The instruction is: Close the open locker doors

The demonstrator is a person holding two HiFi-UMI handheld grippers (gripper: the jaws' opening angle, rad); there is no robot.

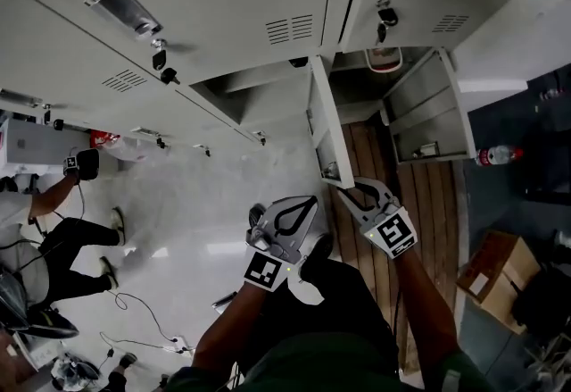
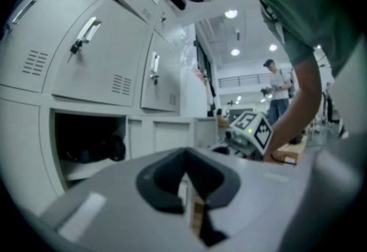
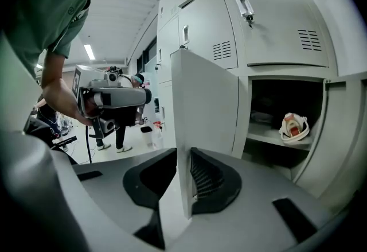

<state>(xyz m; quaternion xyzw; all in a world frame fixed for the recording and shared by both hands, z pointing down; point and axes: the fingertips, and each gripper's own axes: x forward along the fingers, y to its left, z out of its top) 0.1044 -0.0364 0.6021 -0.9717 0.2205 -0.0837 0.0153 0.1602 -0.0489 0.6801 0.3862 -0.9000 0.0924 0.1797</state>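
Closest to the head camera are the two hand-held grippers, and the right gripper (image 1: 348,189) is at the open locker door (image 1: 326,124). Ahead of both grippers stands the big bank of grey lockers (image 1: 223,6), most of its doors shut. The open locker door stands out from this bank, edge-on toward the person, and its free edge goes straight between the jaws of the right gripper (image 3: 182,179). In the right gripper view the jaws are clenched on this door (image 3: 206,113), one pad on each face of the panel. To the right of the same gripper a second open door (image 1: 428,109) hangs out over the wooden floor (image 1: 428,203). Between the two doors, ahead of the right gripper, is the open compartment (image 3: 287,113), dark inside, with a small white and red object (image 3: 294,126) on its shelf. The left gripper (image 1: 302,205) hangs just to the left of the right one, apart from the door. In its own view the left gripper (image 2: 186,187) has the jaws pressed together, with only a thin slit and nothing between them. Further right of the right gripper a cardboard box (image 1: 491,274) and a bottle (image 1: 498,154) lie on the floor.
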